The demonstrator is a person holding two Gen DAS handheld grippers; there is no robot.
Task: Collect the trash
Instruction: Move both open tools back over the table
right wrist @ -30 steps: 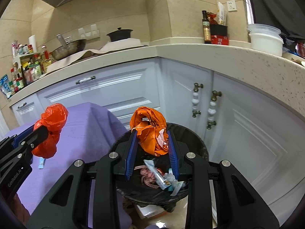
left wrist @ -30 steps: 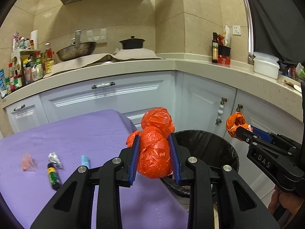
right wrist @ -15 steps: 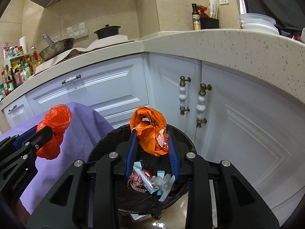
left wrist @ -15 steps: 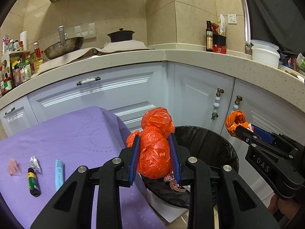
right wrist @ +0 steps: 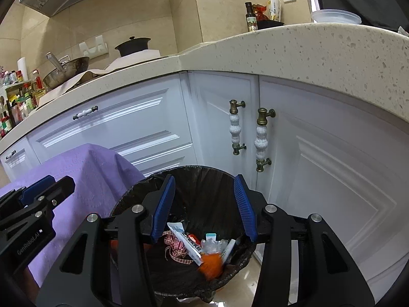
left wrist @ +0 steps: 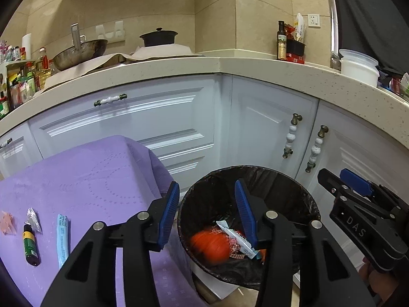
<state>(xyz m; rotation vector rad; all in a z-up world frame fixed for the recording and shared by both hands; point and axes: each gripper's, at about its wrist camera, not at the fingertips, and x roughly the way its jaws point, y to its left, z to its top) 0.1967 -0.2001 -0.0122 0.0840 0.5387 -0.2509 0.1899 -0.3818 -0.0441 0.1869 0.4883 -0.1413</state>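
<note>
White cabinets [left wrist: 158, 117] are wrapping a corner under a speckled counter [left wrist: 294, 74], and one bin [left wrist: 309, 204] with a black liner is standing on the floor before them. Two grippers are hanging over it. Both the left gripper [left wrist: 206, 211] and the right gripper [right wrist: 204, 203] have just been opening their jaws; each pair is now standing apart with nothing between the blue pads.

Two orange bags are lying in the bin: one bag [left wrist: 210, 246], blurred, is sitting at the left of the heap in the left wrist view, and the second bag [right wrist: 210, 264] is showing low in the right wrist view. Beside them are lying one white wrapper [right wrist: 185, 240], one checked ribbon [right wrist: 175, 247] and some clear plastic [right wrist: 213, 246]; the rest of the heap is too jumbled for counting.

Just left of the bin, one table under a purple cloth [left wrist: 84, 179] is bearing four small things: a pale blue packet [left wrist: 63, 239], a dark bottle [left wrist: 30, 248], a silver scrap [left wrist: 33, 218] and a pinkish scrap [left wrist: 6, 225] at the edge.

On the counter, one wok [left wrist: 79, 56], one black pot [left wrist: 158, 37], one oil bottle [left wrist: 281, 42] and white tubs [left wrist: 358, 67] are standing, with many jars [left wrist: 20, 81] crowding the far left. Four cabinet handles are showing.
</note>
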